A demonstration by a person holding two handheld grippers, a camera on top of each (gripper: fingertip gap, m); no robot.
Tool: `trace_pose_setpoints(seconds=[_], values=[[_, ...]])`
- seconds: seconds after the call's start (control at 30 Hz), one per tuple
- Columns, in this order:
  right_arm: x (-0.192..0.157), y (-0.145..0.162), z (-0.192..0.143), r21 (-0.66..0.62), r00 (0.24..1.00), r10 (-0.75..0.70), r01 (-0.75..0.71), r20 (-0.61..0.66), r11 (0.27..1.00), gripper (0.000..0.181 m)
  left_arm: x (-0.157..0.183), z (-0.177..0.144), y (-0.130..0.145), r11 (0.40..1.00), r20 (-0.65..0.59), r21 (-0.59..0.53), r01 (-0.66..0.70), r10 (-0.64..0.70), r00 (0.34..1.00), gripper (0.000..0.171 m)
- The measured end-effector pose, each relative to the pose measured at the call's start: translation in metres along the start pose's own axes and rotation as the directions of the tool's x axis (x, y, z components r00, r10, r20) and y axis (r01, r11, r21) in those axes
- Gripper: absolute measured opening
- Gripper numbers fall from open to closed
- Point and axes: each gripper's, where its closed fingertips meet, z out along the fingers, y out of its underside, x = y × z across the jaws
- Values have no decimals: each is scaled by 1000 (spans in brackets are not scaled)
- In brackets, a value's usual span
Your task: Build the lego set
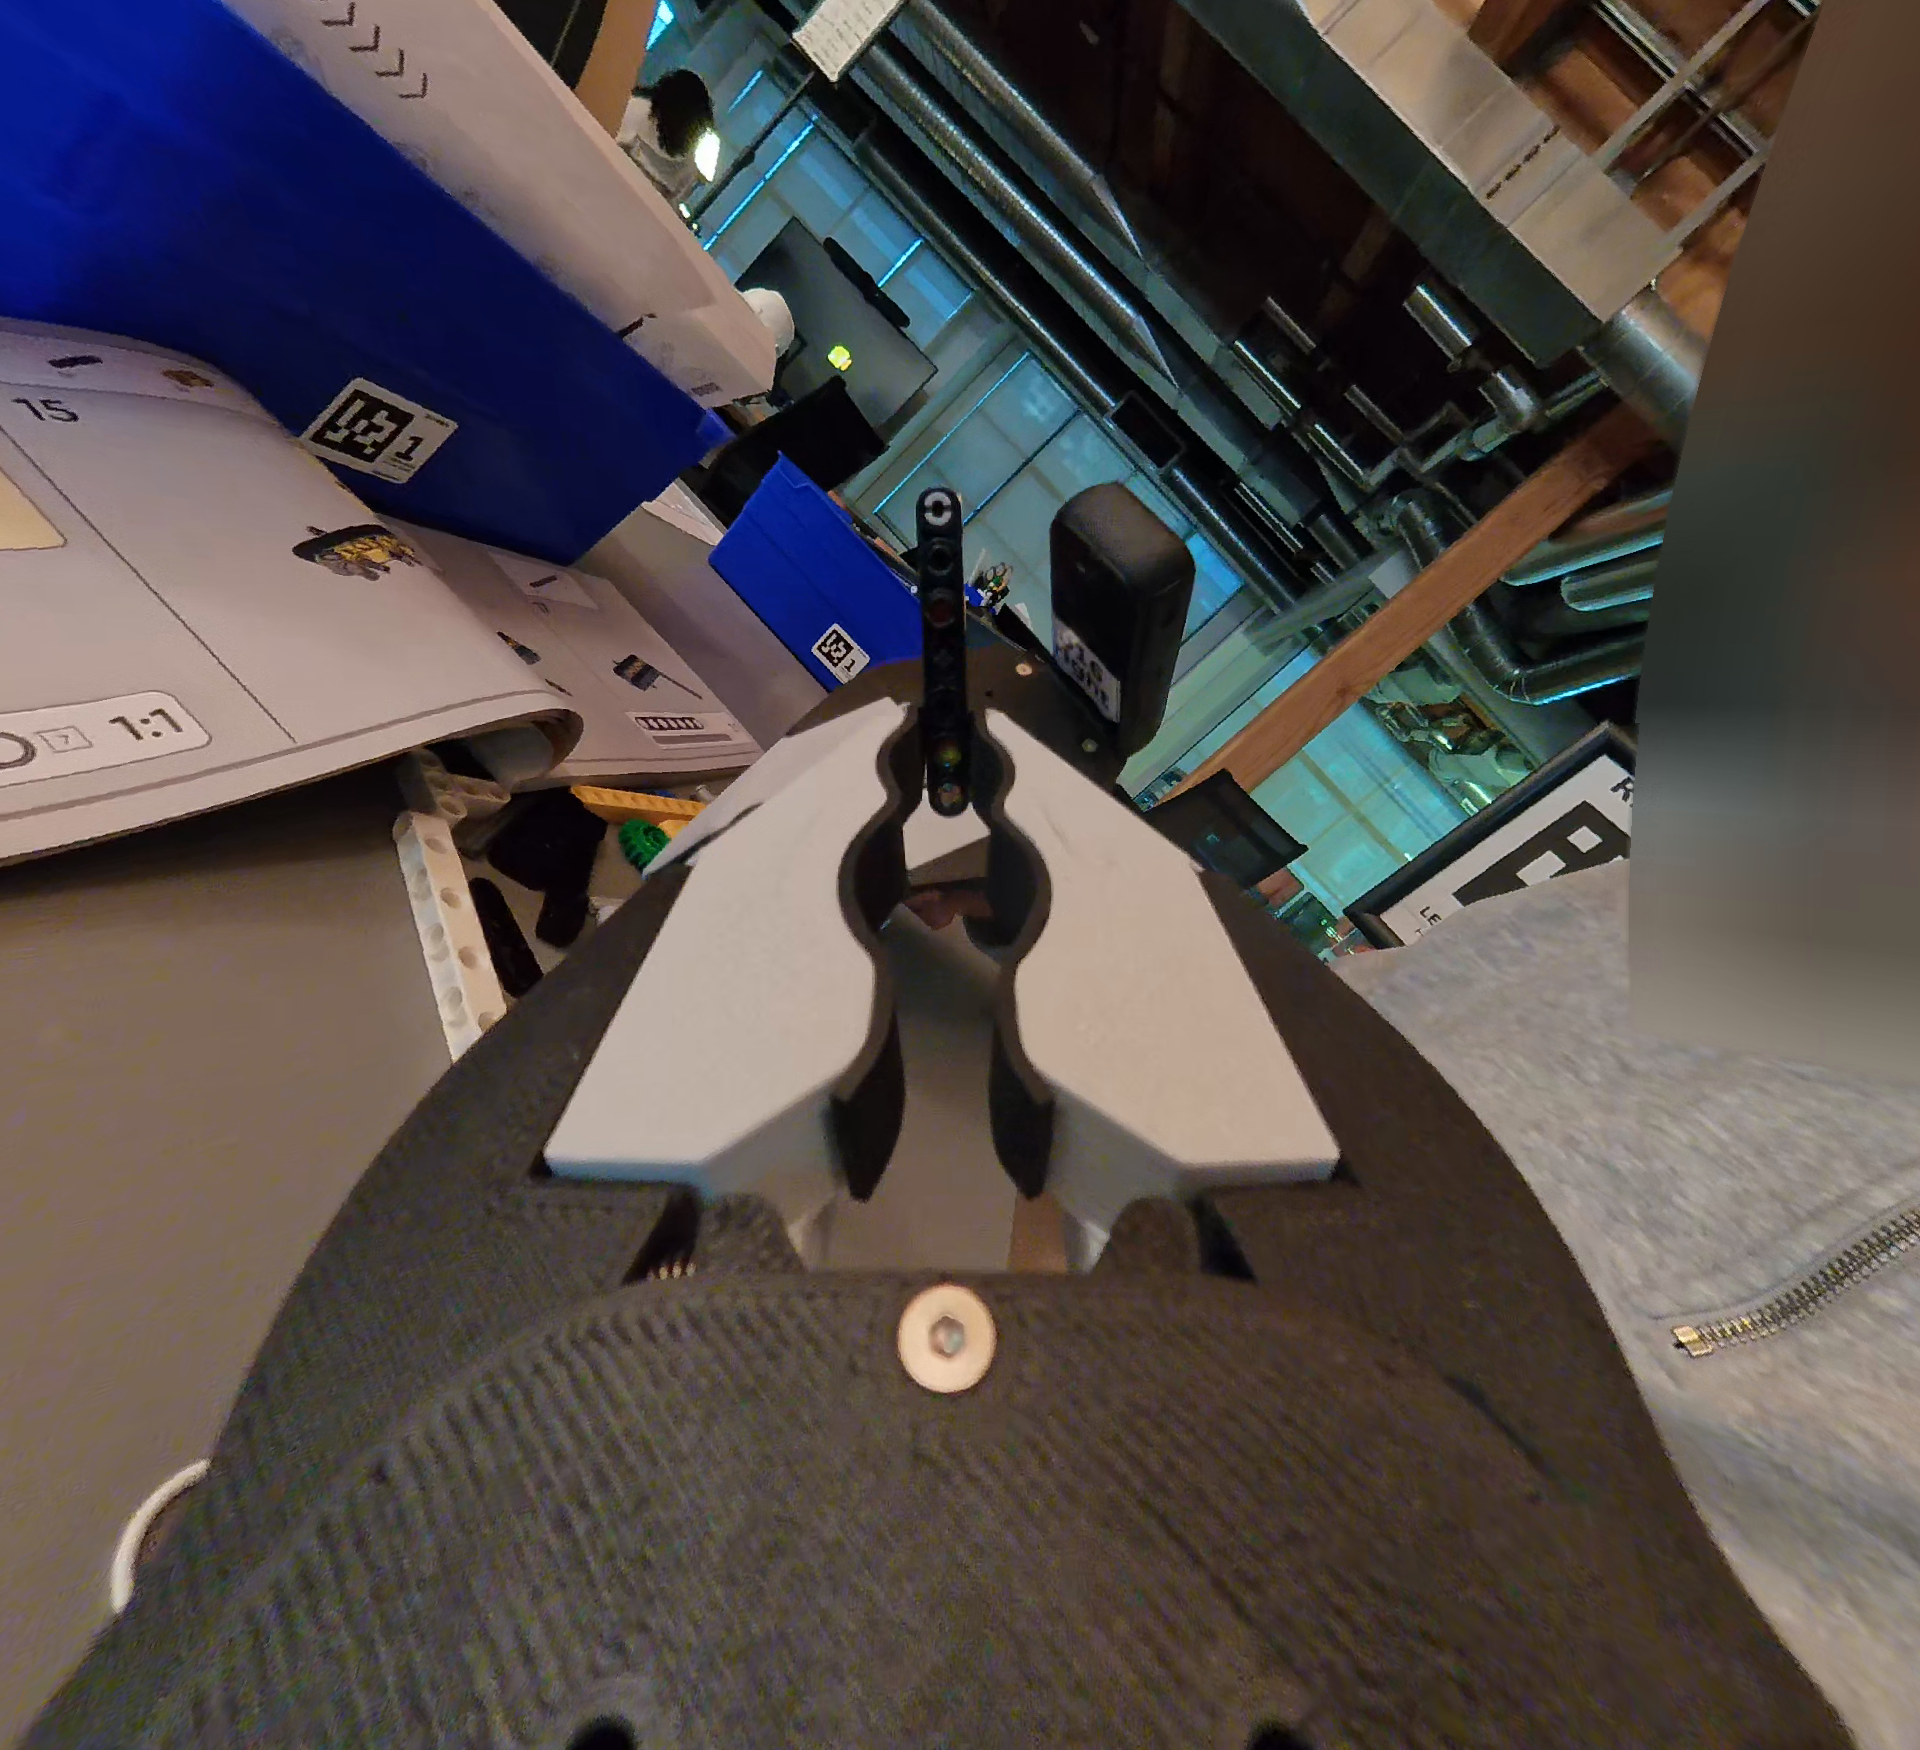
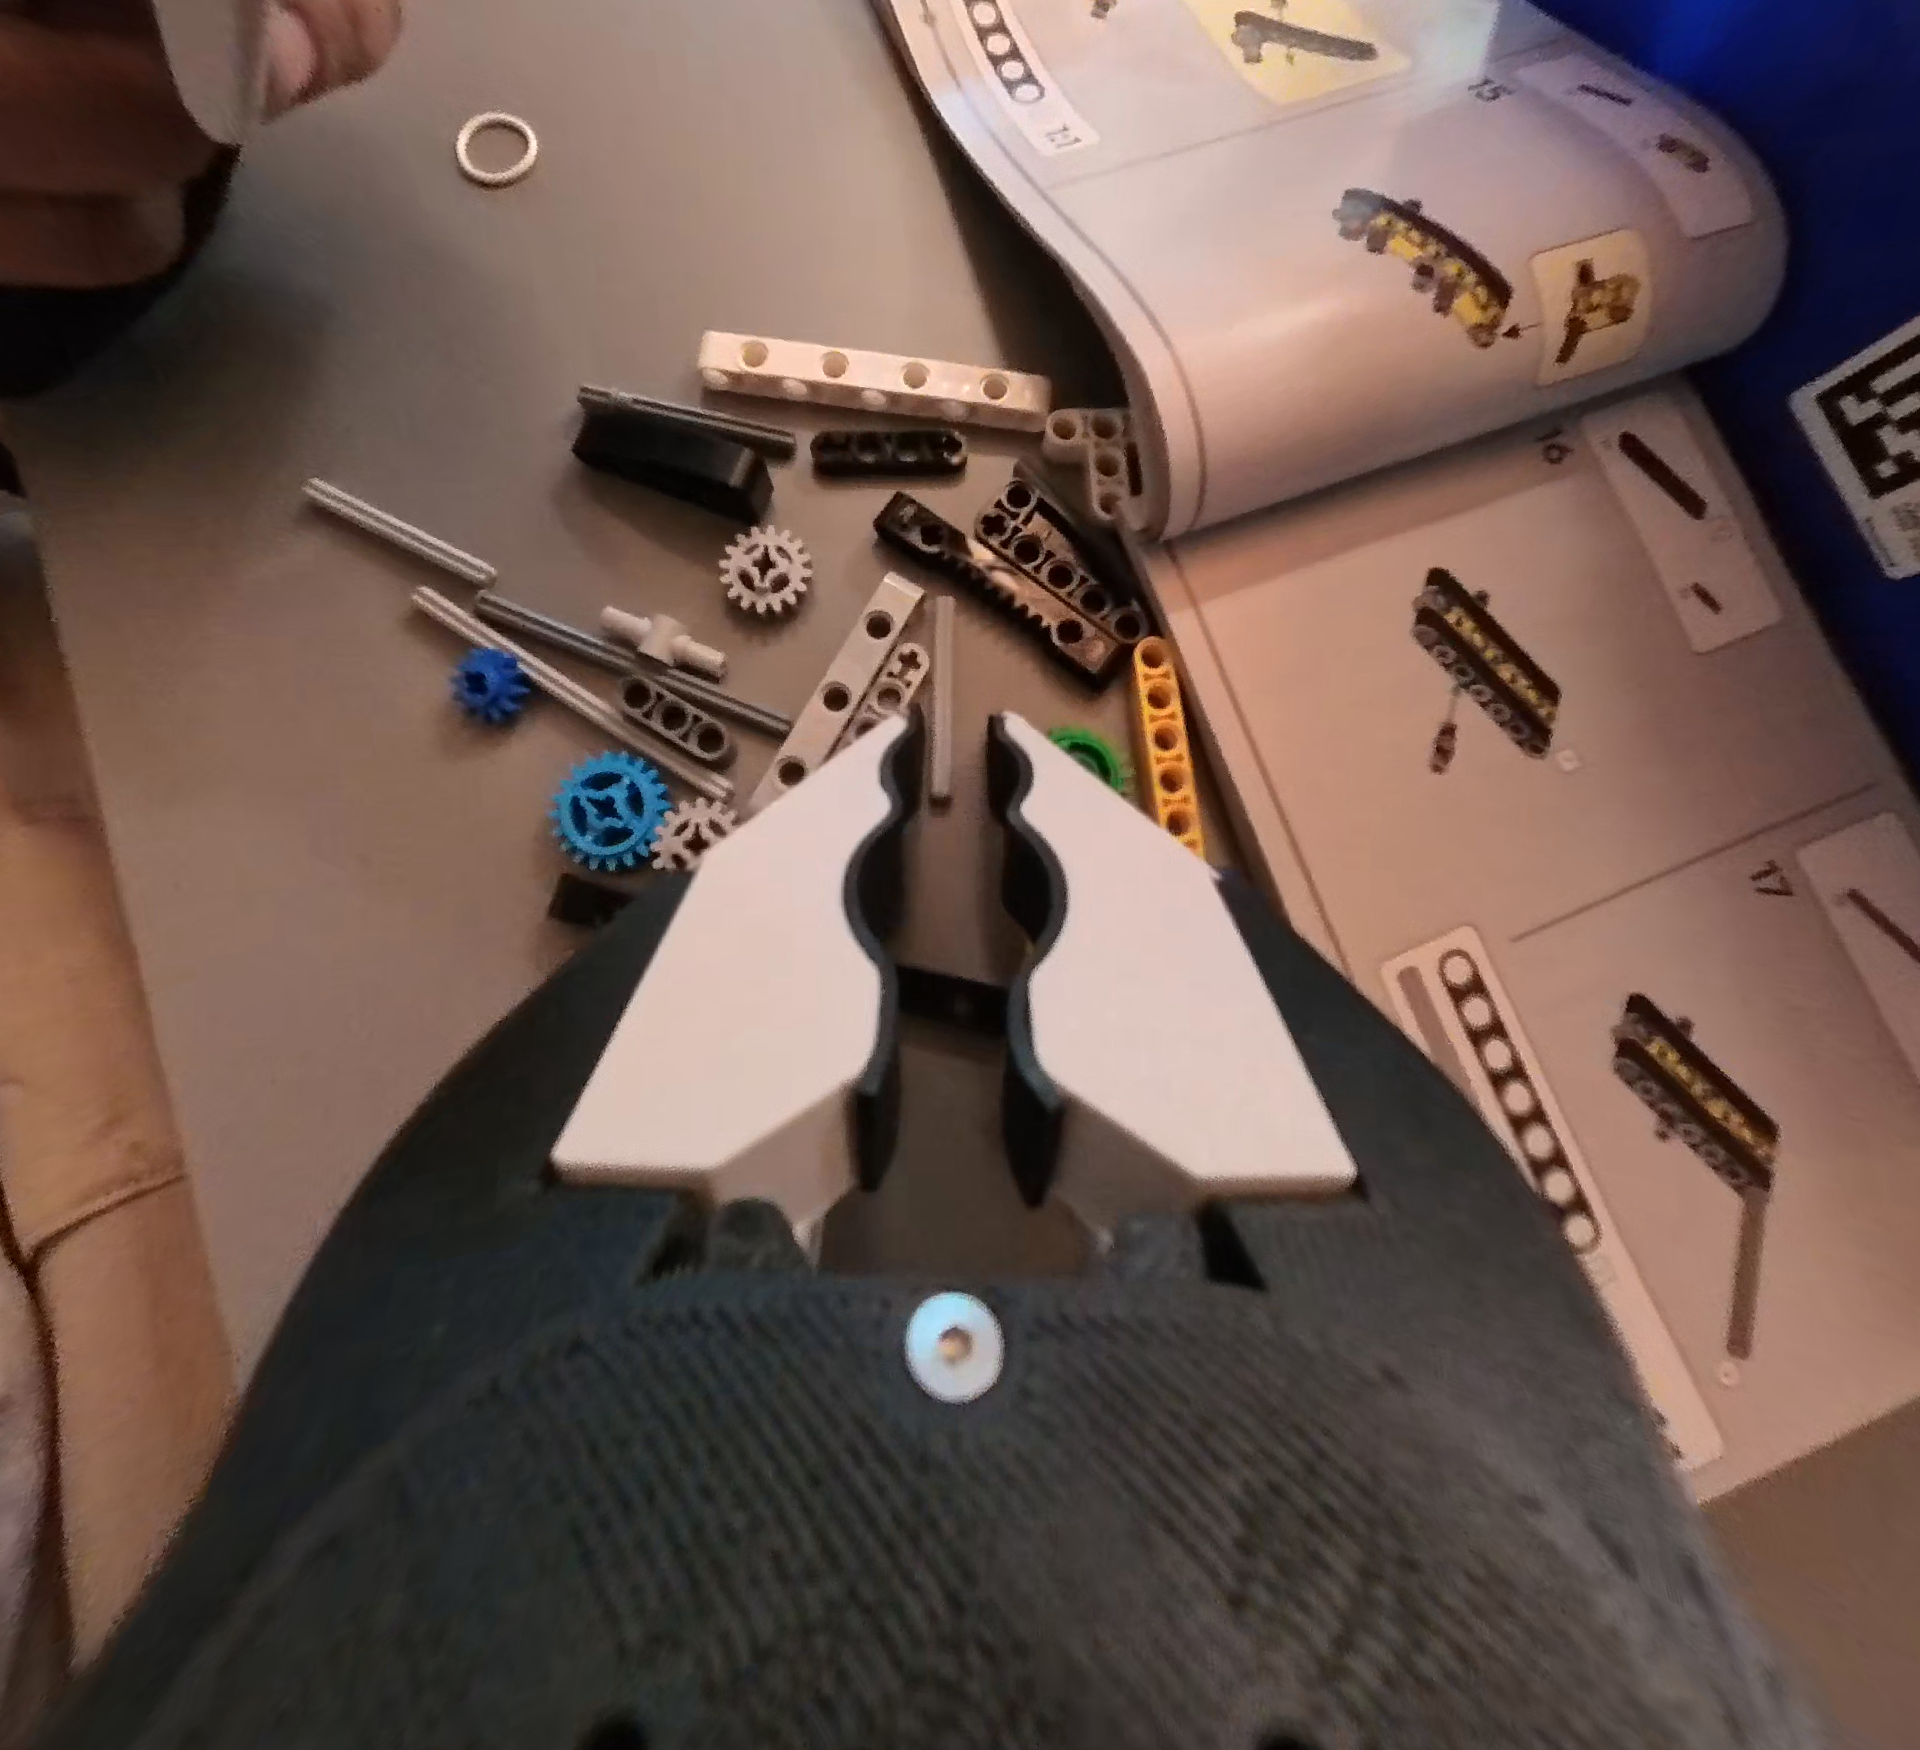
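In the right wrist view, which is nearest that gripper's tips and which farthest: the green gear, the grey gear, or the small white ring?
1. Green gear: just right of the right gripper tips.
2. Grey gear: in the parts pile, up and left.
3. White ring: alone, far upper left.

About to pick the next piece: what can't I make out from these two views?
- Left wrist view: the black beam's lower end, pinched inside the left hand-held gripper.
- Right wrist view: the green gear, mostly behind the right hand-held gripper.
- Right wrist view: booklet drawings, blurred.
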Motion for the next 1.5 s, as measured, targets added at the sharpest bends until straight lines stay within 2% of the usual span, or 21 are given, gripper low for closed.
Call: trace_pose_setpoints(seconds=[0.1, 0.2, 0.33, 0.47, 0.6, 0.67, 0.8, 1.1, 1.5], values=[[-1, -2, 1, 16, 1000, 9, -9, 5, 1000, 3, 0, 0, 0, 1000, 1, -1, 0, 0, 1000, 7], [4, -4, -4, 37, 1000, -13, 14, -26, 999, 2, -1, 0, 0, 1000, 4, -1, -3, 3, 1000, 7], [23, -14, -52, 148, 995, -36, 49, -90, 988, 2, 1, -1, -1, 1000, 3, 8, -3, 3, 1000, 6], [38, 20, -109, 157, 993, -60, 76, -101, 985, 2, 4, 1, 0, 1000, -9, 7, -1, 1, 1000, 6], [12, 62, -136, 170, 998, -64, 59, 20, 984, 2, 5, 4, 2, 1000, -23, 3, 17, -17, 1000, 6], [-7, 76, -135, 163, 993, -97, 85, 66, 983, 2, 5, 5, 3, 1000, -21, 1, 17, -17, 1000, 6], [-19, 98, -116, 66, 974, -220, 216, 47, 974, 2, 2, 7, 7, 1000, -7, -11, 11, -11, 1000, 6], [-15, 99, -102, 66, 929, -367, 364, 52, 929, 2, 1, 8, 9, 1000, 21, -19, -18, 19, 1000, 6], [-12, 101, -105, 52, 930, -368, 367, 13, 929, 6, -1, 6, 7, 1000, 24, -10, -13, 13, 1000, 6]])
